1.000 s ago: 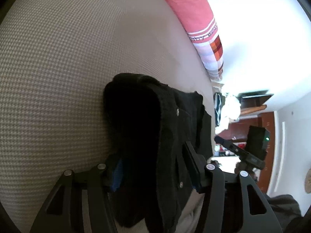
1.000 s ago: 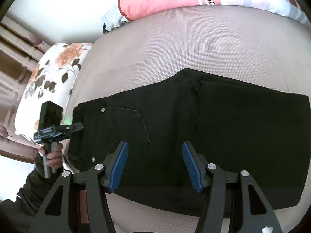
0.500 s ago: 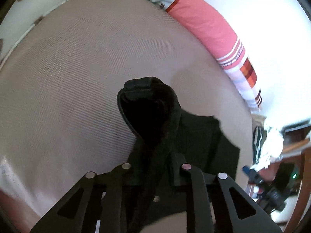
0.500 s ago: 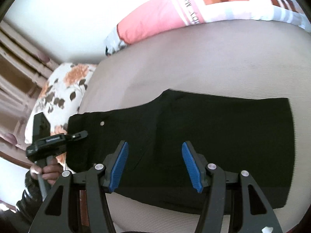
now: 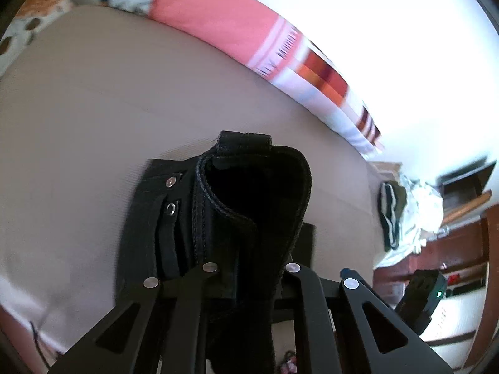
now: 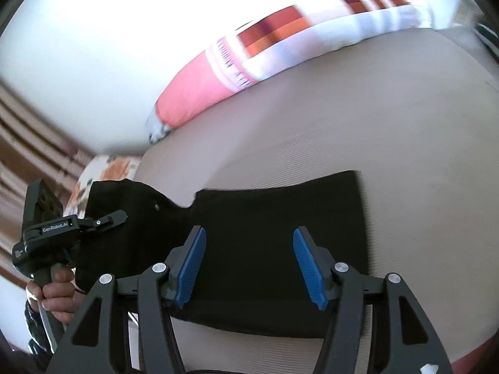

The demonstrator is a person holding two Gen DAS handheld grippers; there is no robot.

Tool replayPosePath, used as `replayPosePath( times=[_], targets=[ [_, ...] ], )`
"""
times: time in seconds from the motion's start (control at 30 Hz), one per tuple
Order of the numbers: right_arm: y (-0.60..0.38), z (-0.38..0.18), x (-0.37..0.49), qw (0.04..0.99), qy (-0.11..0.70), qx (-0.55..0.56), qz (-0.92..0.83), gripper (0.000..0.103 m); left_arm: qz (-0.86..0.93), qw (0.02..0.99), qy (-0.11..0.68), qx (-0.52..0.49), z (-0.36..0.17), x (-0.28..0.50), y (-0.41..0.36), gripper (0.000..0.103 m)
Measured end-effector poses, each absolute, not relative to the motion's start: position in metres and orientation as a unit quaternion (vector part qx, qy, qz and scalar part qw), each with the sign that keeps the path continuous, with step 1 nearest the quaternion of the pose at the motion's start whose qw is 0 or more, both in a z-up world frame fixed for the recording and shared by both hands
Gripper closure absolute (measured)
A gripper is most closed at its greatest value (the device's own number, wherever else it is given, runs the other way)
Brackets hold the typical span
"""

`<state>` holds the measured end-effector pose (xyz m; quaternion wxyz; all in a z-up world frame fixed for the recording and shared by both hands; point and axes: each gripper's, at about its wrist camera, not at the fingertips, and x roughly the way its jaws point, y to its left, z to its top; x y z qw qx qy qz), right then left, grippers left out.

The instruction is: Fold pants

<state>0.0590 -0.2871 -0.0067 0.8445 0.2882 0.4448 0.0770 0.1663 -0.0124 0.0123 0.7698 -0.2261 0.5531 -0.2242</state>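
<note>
Black pants (image 6: 274, 237) lie flat on bed (image 6: 358, 131), waist end lifted at left. My left tongs (image 5: 249, 283) clenched on thick waist edge. My right tongs (image 6: 249, 265) released, hanging over pants, nothing between. Cloth soft, floppy, bit heavy; best grab at waistband or hem corners. Striped pillow (image 6: 280, 62) far side; flower pillow (image 6: 106, 171) left.

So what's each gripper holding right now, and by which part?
The left gripper is shut on the pants, pinching the waistband end, which is lifted and curls over. The right gripper is open above the pants, holding nothing.
</note>
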Motion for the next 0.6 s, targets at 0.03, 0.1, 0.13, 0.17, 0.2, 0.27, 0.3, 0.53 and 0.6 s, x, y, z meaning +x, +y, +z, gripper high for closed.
replayPosePath(
  times=[0.03, 0.1, 0.13, 0.17, 0.2, 0.27, 0.3, 0.53, 0.6],
  targets=[
    [-0.296, -0.009, 0.054, 0.845, 0.442, 0.295, 0.07, 0.046, -0.227, 0.77, 0.552, -0.225, 0.011, 0.166, -0.024, 0.091],
    [-0.312, -0.016, 0.043, 0.843, 0.438, 0.308, 0.056, 0.046, -0.23, 0.775, 0.551, -0.206, 0.003, 0.164, -0.053, 0.092],
    [-0.318, -0.02, 0.04, 0.841, 0.436, 0.315, 0.051, 0.046, -0.231, 0.776, 0.553, -0.199, 0.0, 0.163, -0.063, 0.092],
    [-0.325, -0.023, 0.035, 0.84, 0.435, 0.322, 0.046, 0.046, -0.234, 0.777, 0.554, -0.186, -0.005, 0.162, -0.074, 0.091],
    [-0.33, -0.027, 0.032, 0.838, 0.434, 0.328, 0.041, 0.046, -0.234, 0.777, 0.557, -0.177, -0.01, 0.16, -0.084, 0.091],
    [-0.338, -0.034, 0.026, 0.835, 0.432, 0.339, 0.033, 0.046, -0.236, 0.781, 0.558, -0.153, -0.024, 0.156, -0.104, 0.091],
    [-0.341, -0.036, 0.025, 0.833, 0.433, 0.343, 0.03, 0.046, -0.235, 0.782, 0.558, -0.147, -0.029, 0.155, -0.109, 0.091],
    [-0.344, -0.045, 0.026, 0.825, 0.442, 0.35, 0.034, 0.046, -0.236, 0.783, 0.565, -0.105, -0.066, 0.151, -0.136, 0.084],
    [-0.342, -0.047, 0.028, 0.824, 0.446, 0.348, 0.037, 0.046, -0.246, 0.785, 0.562, -0.091, -0.064, 0.148, -0.14, 0.076]
  ],
)
